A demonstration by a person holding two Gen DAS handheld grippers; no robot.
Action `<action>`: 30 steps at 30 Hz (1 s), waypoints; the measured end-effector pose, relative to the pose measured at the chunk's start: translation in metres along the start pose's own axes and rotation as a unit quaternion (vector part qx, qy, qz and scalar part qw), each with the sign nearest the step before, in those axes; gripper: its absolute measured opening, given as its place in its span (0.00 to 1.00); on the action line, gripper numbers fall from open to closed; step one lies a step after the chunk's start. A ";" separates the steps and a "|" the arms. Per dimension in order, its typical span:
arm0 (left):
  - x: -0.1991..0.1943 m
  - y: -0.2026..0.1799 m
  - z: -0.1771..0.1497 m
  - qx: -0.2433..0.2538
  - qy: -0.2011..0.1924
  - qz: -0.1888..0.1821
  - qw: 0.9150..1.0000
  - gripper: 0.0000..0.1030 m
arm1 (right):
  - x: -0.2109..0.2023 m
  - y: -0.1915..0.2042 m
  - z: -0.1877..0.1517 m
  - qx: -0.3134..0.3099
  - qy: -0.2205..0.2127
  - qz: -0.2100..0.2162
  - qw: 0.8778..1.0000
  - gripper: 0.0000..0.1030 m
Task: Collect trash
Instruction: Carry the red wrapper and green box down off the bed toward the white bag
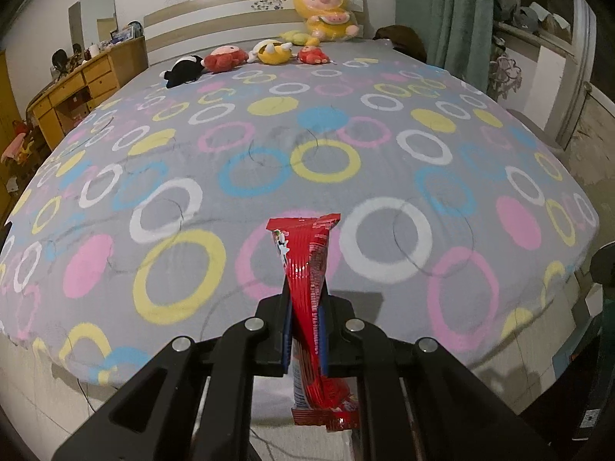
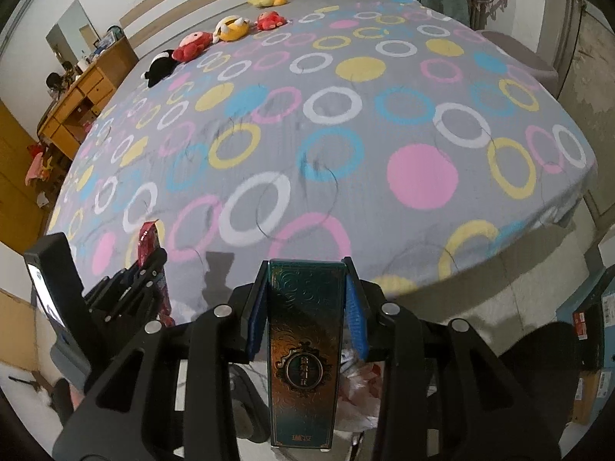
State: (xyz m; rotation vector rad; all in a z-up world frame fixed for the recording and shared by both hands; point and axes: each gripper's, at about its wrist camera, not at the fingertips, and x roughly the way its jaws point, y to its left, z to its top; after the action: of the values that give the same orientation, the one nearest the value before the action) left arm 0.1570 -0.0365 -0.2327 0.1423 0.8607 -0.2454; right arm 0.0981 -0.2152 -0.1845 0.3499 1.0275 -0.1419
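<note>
my left tool (image 1: pixel 305 330) pinches a red wrapper (image 1: pixel 307 288), my right tool (image 2: pixel 305 307) a dark box (image 2: pixel 301 345). the bed (image 1: pixel 269 134) shows no more trash near its foot edge; i judge only dropping both remains.

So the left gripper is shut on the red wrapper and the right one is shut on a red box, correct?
Not quite: the box is dark teal with gold ornament, as the right wrist view shows. The right gripper is shut on it, and the left gripper is shut on the red wrapper.
</note>
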 end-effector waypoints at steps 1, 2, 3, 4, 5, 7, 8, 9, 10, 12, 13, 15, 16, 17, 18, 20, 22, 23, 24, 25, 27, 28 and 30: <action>-0.001 -0.002 -0.006 0.001 0.005 -0.002 1.000 0.10 | 0.000 -0.002 -0.007 -0.002 0.001 -0.001 1.000 0.34; -0.001 -0.003 -0.010 0.002 0.009 -0.004 1.000 0.10 | 0.000 -0.003 -0.011 -0.003 0.002 -0.002 1.000 0.34; -0.002 -0.004 -0.014 0.003 0.011 -0.005 1.000 0.10 | 0.001 -0.005 -0.018 -0.006 0.001 -0.005 1.000 0.34; -0.004 -0.006 -0.020 0.005 0.013 -0.006 1.000 0.10 | 0.001 -0.006 -0.023 -0.009 0.002 -0.007 1.000 0.34; -0.004 -0.009 -0.023 0.006 0.014 -0.007 1.000 0.10 | 0.002 -0.008 -0.028 -0.011 0.002 -0.007 1.000 0.34; -0.007 -0.013 -0.033 0.008 0.013 -0.009 1.000 0.10 | 0.004 -0.008 -0.042 -0.021 0.004 -0.015 1.000 0.34; -0.007 -0.015 -0.036 0.007 0.014 -0.009 1.000 0.10 | 0.005 -0.009 -0.046 -0.024 0.005 -0.017 1.000 0.34; -0.007 -0.017 -0.039 0.007 0.016 -0.011 1.000 0.10 | 0.007 -0.010 -0.051 -0.026 0.006 -0.018 0.999 0.34; -0.008 -0.020 -0.044 0.007 0.018 -0.013 1.000 0.10 | 0.009 -0.011 -0.056 -0.030 0.007 -0.021 0.999 0.34; -0.008 -0.025 -0.050 0.011 0.020 -0.015 1.000 0.10 | 0.015 -0.014 -0.068 -0.040 0.009 -0.032 0.999 0.34; -0.008 -0.027 -0.053 0.012 0.022 -0.017 1.000 0.10 | 0.018 -0.016 -0.073 -0.040 0.015 -0.032 0.999 0.34; -0.006 -0.031 -0.060 0.015 0.030 -0.018 0.999 0.10 | 0.022 -0.019 -0.080 -0.041 0.022 -0.033 0.998 0.34; -0.005 -0.033 -0.065 0.016 0.037 -0.019 0.999 0.10 | 0.025 -0.020 -0.085 -0.042 0.025 -0.034 0.998 0.34; -0.004 -0.035 -0.067 0.016 0.039 -0.019 0.999 0.10 | 0.027 -0.021 -0.088 -0.044 0.026 -0.035 0.998 0.34; -0.003 -0.037 -0.071 0.018 0.042 -0.020 0.999 0.10 | 0.029 -0.021 -0.091 -0.046 0.027 -0.038 0.998 0.34; 0.000 -0.043 -0.076 0.025 0.045 -0.020 0.998 0.10 | 0.034 -0.023 -0.099 -0.052 0.027 -0.044 0.997 0.34; 0.001 -0.049 -0.081 0.033 0.045 -0.023 0.998 0.10 | 0.039 -0.026 -0.105 -0.053 0.030 -0.045 0.997 0.34; 0.003 -0.052 -0.084 0.037 0.046 -0.024 0.998 0.10 | 0.043 -0.027 -0.109 -0.055 0.033 -0.046 0.997 0.34; 0.005 -0.055 -0.087 0.040 0.049 -0.023 0.998 0.10 | 0.046 -0.028 -0.113 -0.059 0.034 -0.049 0.996 0.34; 0.007 -0.057 -0.089 0.042 0.051 -0.023 0.998 0.10 | 0.050 -0.030 -0.117 -0.063 0.037 -0.053 0.996 0.34; 0.013 -0.061 -0.095 0.047 0.064 -0.023 0.997 0.10 | 0.057 -0.033 -0.121 -0.063 0.045 -0.052 0.996 0.34; 0.018 -0.063 -0.099 0.048 0.072 -0.023 0.996 0.10 | 0.062 -0.035 -0.125 -0.067 0.049 -0.056 0.995 0.34; 0.022 -0.067 -0.103 0.055 0.077 -0.023 0.995 0.10 | 0.069 -0.038 -0.127 -0.070 0.055 -0.058 0.994 0.34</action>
State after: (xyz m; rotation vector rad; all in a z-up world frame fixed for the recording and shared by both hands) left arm 0.0770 -0.0817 -0.3176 0.2462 1.0041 -0.3287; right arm 0.0196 -0.2030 -0.3110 0.1725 1.1601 -0.1565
